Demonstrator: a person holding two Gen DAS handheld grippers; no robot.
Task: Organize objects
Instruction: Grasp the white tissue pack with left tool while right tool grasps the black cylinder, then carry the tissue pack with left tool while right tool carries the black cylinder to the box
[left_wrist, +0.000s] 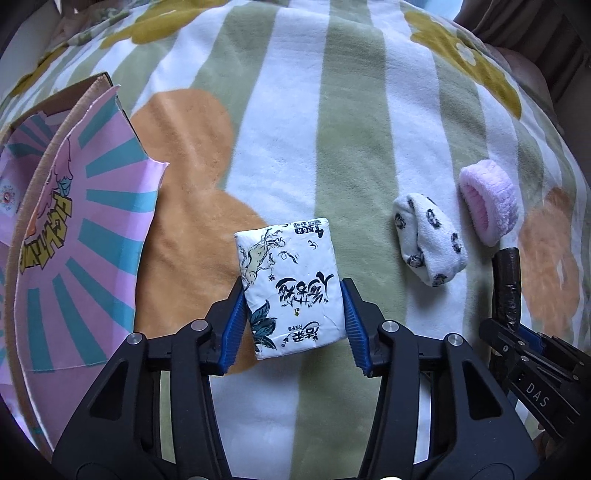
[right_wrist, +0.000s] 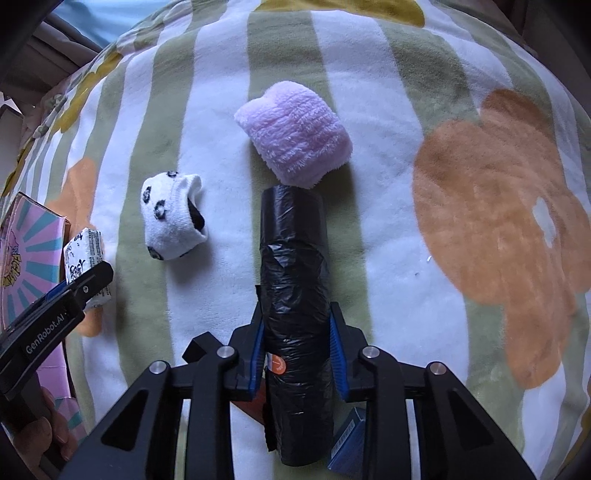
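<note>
Gripping 2 things over the striped blanket, box just left of the left gripper.
Left gripper pinches the tissue pack across its width, long axis running forward; nearest the box. Right gripper pinches the black bag roll, also lengthwise. 2 socks lie ahead.

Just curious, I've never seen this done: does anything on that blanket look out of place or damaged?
Only the cardboard box at the left: its flap edge looks torn. The tissue pack and black bag roll look intact.
</note>
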